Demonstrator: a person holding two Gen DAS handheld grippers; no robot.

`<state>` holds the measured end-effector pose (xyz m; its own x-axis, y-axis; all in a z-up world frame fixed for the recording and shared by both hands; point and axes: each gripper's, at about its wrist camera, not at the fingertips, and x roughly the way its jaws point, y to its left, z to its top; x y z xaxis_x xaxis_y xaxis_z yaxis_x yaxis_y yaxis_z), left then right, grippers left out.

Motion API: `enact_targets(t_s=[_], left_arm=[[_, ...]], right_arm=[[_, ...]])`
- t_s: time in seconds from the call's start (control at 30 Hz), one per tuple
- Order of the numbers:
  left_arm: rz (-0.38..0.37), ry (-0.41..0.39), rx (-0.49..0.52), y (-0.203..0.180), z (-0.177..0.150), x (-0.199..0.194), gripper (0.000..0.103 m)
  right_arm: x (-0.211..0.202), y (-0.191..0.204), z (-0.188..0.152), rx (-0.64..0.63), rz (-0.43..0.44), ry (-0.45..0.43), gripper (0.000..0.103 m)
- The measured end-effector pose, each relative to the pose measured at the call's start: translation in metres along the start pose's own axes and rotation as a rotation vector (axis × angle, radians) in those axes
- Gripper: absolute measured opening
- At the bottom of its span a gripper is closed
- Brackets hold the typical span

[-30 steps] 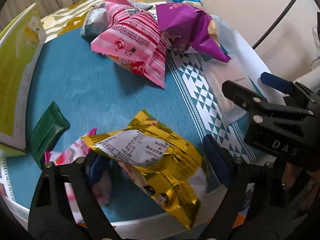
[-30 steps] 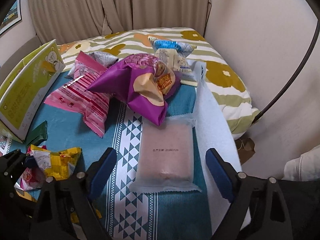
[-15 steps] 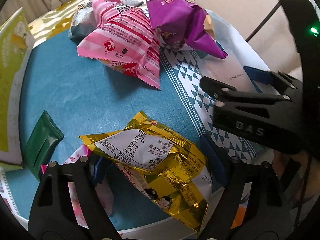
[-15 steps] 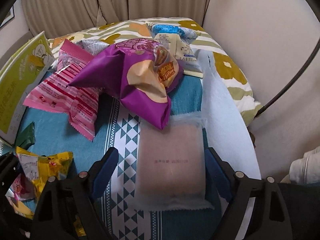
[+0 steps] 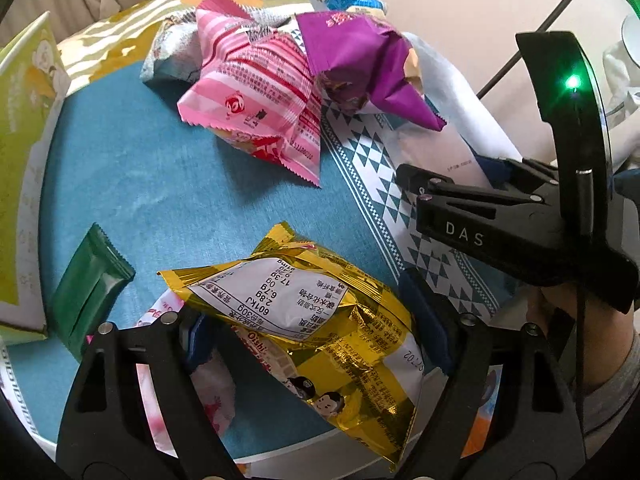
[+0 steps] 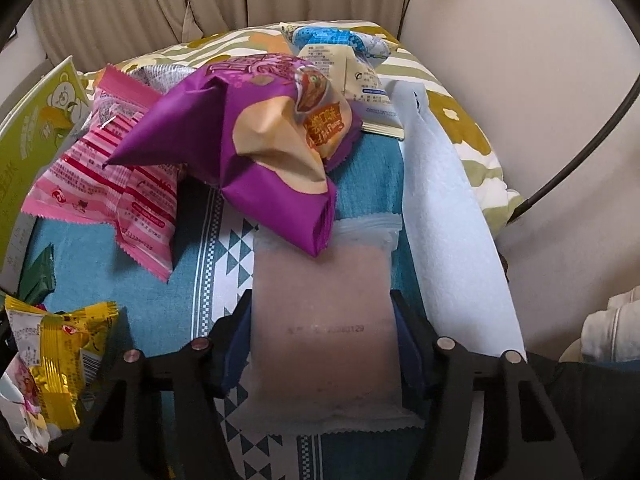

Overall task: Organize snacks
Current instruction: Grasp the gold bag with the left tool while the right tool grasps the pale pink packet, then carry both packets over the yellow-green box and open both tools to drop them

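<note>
The left gripper (image 5: 316, 328) has its jaws around the gold snack bag (image 5: 320, 320) — the blue pads press its crumpled sides, so I take it as gripped and lifted a little above the teal cloth (image 5: 140, 184). Under it, near the left finger, a pink-and-white packet (image 5: 208, 392) shows. The gold bag's long axis runs slantwise across the jaws, its sealed corner pointing up and away to the left of the fingers. Off to the left of those tongs lie a green wrapper (image 5: 90, 292) and a yellow-green box (image 5: 24, 152).

Ahead of both tools sits the heap: a pink striped bag (image 6: 108, 184) and a purple bag (image 6: 256, 152) whose tip overlaps the far end of the pale flat packet (image 6: 324, 320).

The right gripper (image 6: 324, 344) straddles that pale packet, its pads touching the long edges — closing on it, though whether it grips firmly I cannot tell. The packet's long axis points straight forward along the fingers.

I judge the step to be picking up; next the right tool needs a firm squeeze and a pull back, clear of the purple bag.
</note>
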<state>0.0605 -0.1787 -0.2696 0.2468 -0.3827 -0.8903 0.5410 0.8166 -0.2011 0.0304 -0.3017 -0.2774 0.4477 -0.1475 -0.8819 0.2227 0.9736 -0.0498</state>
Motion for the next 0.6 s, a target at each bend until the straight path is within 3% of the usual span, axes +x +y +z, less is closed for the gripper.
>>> enact_targets(t_s=[0.3, 0.6], left_arm=[[0.009, -0.063, 0.0, -0.01, 0.005, -0.024, 0.08], [0.035, -0.165, -0.02, -0.03, 0.006, -0.077, 0.08]], right_arm=[[-0.03, 0.0, -0.014, 0.022, 0.033, -0.019, 0.058], [-0.084, -0.002, -0.012, -0.001, 0.053, -0.098, 0.058]])
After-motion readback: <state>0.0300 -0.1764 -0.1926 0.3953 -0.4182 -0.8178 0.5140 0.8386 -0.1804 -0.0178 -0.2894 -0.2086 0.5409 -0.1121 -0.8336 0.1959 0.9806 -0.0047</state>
